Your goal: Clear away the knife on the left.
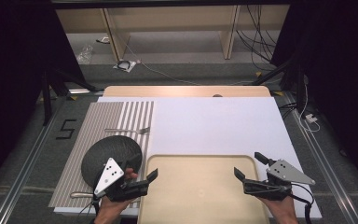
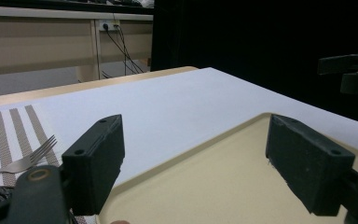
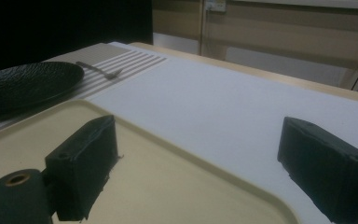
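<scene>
Beige and bare, the tray [image 1: 200, 186] lies between the spread, empty left gripper [image 1: 140, 179] and right gripper [image 1: 248, 169], so gripping its opposite side rims evenly is probably the soundest way to lift it.

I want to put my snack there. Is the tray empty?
Empty. The tray shows only bare beige; the plate and fork sit beside it on the striped mat.
</scene>
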The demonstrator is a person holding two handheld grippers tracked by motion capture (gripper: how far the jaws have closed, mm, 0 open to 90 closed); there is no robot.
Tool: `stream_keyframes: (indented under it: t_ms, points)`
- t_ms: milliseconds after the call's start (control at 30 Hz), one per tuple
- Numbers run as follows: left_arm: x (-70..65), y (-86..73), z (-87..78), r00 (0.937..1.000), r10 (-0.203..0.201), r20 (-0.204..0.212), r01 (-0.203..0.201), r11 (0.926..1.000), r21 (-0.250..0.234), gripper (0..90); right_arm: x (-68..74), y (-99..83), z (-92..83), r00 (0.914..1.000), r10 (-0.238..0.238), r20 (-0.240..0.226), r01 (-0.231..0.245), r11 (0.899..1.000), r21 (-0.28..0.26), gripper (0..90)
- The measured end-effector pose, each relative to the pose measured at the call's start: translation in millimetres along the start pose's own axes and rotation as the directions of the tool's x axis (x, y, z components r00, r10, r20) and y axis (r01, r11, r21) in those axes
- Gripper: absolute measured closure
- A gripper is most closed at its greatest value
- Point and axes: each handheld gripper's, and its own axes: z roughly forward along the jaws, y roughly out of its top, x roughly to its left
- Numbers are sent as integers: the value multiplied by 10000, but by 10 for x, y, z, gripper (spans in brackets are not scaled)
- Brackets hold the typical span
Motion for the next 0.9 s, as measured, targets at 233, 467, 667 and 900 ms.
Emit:
stream_keyframes:
  t_ms: [233, 467, 667, 900]
  points:
    - [3, 2, -3, 10000, -25, -14, 25, 10000, -16, 195, 13, -1, 7, 10000, -40, -81, 40, 10000, 83, 132]
    - [9, 12, -11, 9998, 162, -97, -162, 9999, 14, 195, 10, 1, 5, 9999, -52, -124, 53, 10000, 31, 140]
    - [8, 34, -36, 9985, 436, -330, -431, 9989, 158, 203, 10, 4, 1, 9999, -64, -140, 63, 10000, -44, 142]
    - [38, 78, -62, 9978, 382, -541, -358, 9984, 440, 202, 25, 4, 11, 9997, -88, -248, 88, 10000, -3, 141]
